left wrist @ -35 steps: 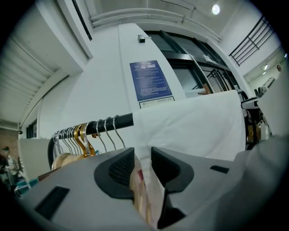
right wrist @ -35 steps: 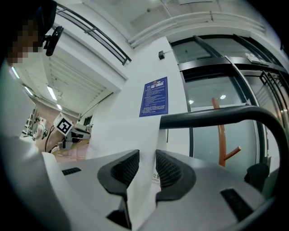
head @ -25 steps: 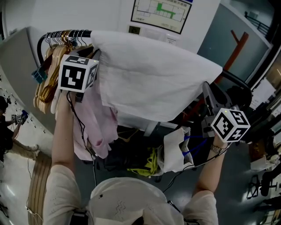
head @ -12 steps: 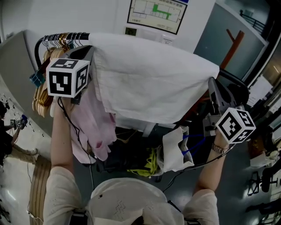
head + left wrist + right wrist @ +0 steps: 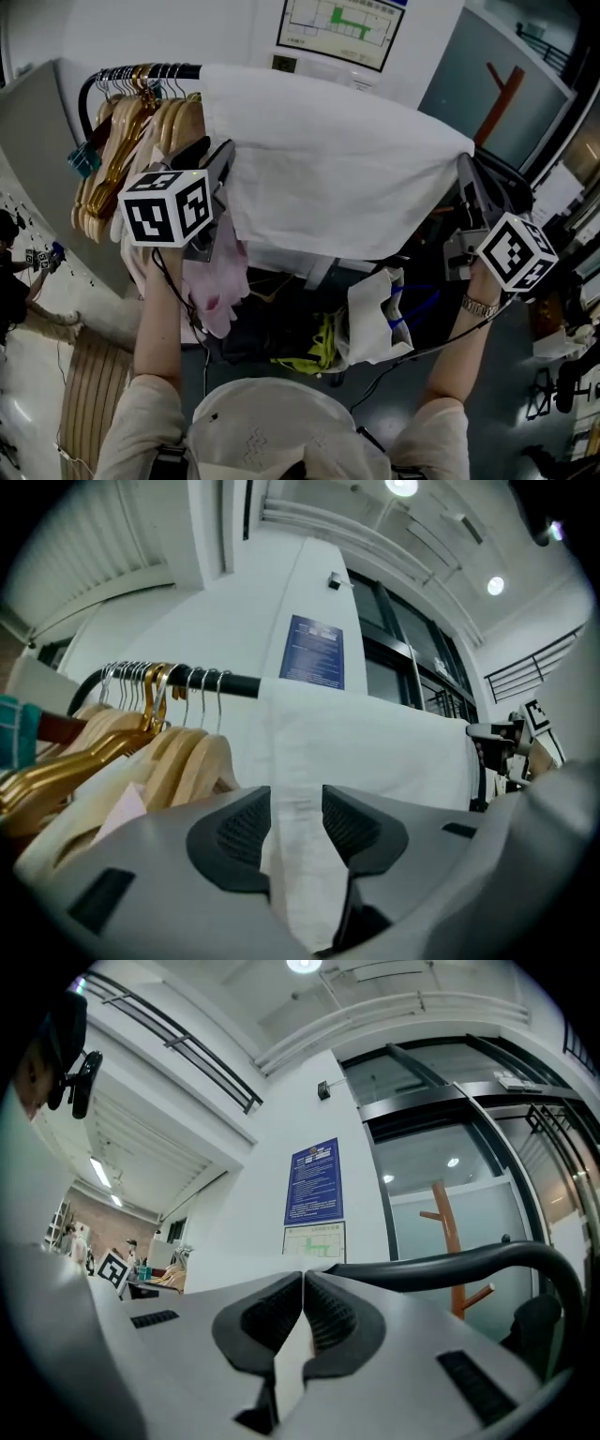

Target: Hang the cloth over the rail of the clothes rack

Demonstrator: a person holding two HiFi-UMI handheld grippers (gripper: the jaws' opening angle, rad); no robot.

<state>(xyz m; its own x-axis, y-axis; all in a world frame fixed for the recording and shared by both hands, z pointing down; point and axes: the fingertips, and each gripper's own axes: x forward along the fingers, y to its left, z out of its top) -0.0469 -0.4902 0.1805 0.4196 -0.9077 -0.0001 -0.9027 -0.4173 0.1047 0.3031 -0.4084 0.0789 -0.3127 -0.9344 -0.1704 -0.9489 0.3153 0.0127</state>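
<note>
A white cloth (image 5: 337, 159) hangs draped over the black rail (image 5: 141, 71) of the clothes rack and covers its right part. My left gripper (image 5: 217, 155) sits at the cloth's left edge, below the rail. Its jaws are opening, and the cloth's hem (image 5: 298, 855) hangs loose in the gap without being pinched. In the left gripper view the cloth (image 5: 375, 752) spreads rightward from the rail (image 5: 216, 682). My right gripper (image 5: 466, 178) is at the cloth's right end. Its jaws (image 5: 304, 1279) are pressed together with a strip of white cloth (image 5: 292, 1344) caught between them.
Wooden and gold hangers (image 5: 122, 141) crowd the rail's left end, with a pink garment (image 5: 211, 281) hanging below. A white bag (image 5: 375, 314) and yellow items (image 5: 323, 342) lie under the rack. A wooden coat stand (image 5: 497, 103) is behind on the right.
My left gripper has come down and to the right from the rail's left end, and its jaws have let go of the cloth's edge. The right gripper rose slightly.
</note>
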